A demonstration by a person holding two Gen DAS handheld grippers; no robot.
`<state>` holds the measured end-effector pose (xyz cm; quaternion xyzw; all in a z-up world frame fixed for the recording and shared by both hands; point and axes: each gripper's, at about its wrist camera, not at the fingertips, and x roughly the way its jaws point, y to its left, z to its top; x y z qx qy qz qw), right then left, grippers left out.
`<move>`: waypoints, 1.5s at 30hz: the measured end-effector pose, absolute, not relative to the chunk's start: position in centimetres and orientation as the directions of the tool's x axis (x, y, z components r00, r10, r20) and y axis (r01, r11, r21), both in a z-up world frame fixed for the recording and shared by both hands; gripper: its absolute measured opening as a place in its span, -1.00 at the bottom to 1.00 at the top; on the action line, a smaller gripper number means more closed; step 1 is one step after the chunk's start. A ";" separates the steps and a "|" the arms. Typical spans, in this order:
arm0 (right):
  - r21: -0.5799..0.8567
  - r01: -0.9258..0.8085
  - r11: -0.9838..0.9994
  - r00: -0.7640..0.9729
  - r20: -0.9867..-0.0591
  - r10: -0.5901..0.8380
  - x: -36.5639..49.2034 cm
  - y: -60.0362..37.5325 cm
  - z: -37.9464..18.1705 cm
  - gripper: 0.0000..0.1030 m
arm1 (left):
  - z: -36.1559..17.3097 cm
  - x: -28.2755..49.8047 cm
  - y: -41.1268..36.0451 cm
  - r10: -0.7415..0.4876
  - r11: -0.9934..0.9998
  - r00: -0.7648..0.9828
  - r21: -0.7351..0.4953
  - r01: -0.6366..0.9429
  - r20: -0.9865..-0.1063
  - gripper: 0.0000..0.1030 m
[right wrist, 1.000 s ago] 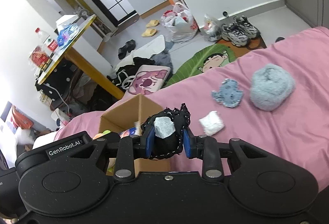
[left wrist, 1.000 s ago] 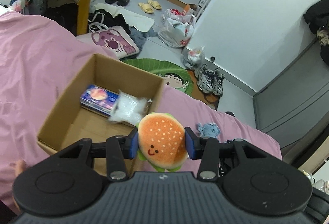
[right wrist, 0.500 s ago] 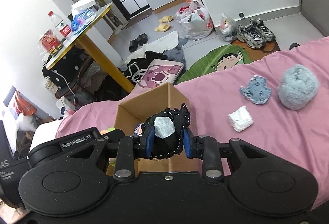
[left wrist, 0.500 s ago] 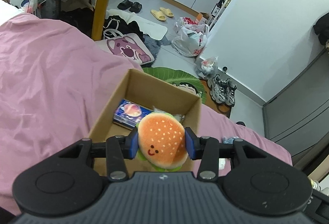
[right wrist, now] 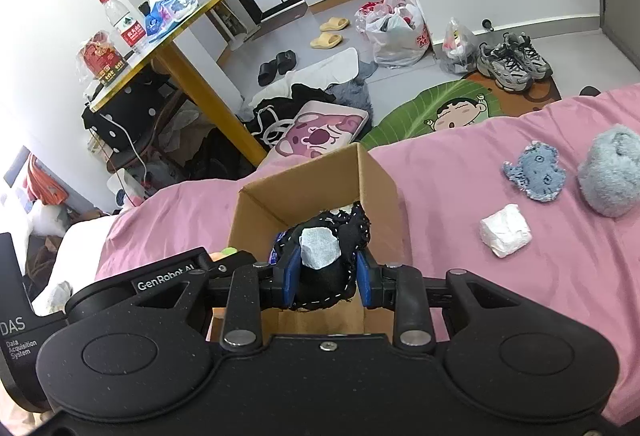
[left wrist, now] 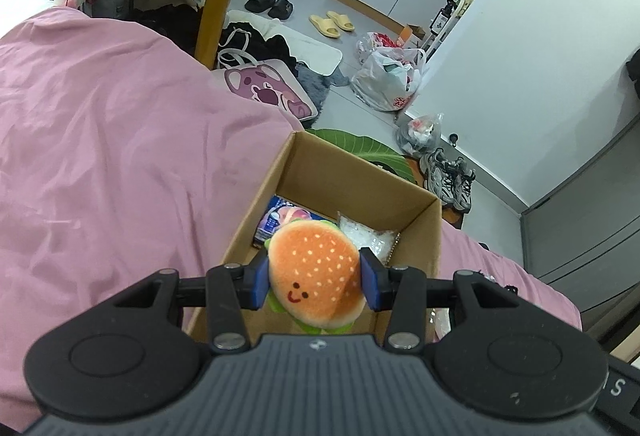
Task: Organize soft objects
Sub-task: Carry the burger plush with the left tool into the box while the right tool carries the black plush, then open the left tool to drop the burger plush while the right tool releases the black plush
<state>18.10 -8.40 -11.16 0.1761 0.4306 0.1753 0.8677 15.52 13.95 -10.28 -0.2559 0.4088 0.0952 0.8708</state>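
An open cardboard box [left wrist: 348, 172] [right wrist: 320, 180] sits on the pink bedspread [left wrist: 100, 156]. My left gripper [left wrist: 314, 282] is shut on a plush hamburger [left wrist: 316, 272] with a smiling face, held over the box's near side. Inside the box lie a blue packet [left wrist: 280, 218] and a clear plastic bag [left wrist: 368, 236]. My right gripper [right wrist: 325, 278] is shut on a black fabric bundle [right wrist: 332, 256] with a grey tag, also above the box. In the right wrist view, the left gripper's housing [right wrist: 168, 280] shows at the box's left.
On the bedspread right of the box lie a white wad [right wrist: 506, 230], a flat blue denim patch [right wrist: 536, 176] and a fluffy grey-blue ball [right wrist: 612, 172]. Beyond the bed edge the floor holds a cartoon mat [right wrist: 440, 108], bags, shoes and a yellow-legged table [right wrist: 192, 72].
Both grippers have moved left across the bed with their loads, so the box now sits right under the right gripper and under the hamburger. Neither grip has changed.
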 end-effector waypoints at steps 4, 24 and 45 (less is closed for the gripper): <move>0.448 -0.153 0.881 0.563 -0.693 0.451 18.4 -7.7 -11.6 -0.43 | -11.1 15.9 14.5 -0.049 0.844 0.639 -0.374 -0.385 -0.768 -0.14; 0.473 -0.214 0.855 0.501 -0.698 0.512 19.5 -5.0 -12.4 -0.24 | -10.6 15.9 16.0 0.005 0.820 0.677 -0.385 -0.424 -0.736 0.12; 0.457 -0.181 0.871 0.577 -0.668 0.470 17.7 -12.6 -9.5 0.39 | -8.4 15.4 13.5 0.052 0.872 0.623 -0.268 -0.409 -0.780 0.68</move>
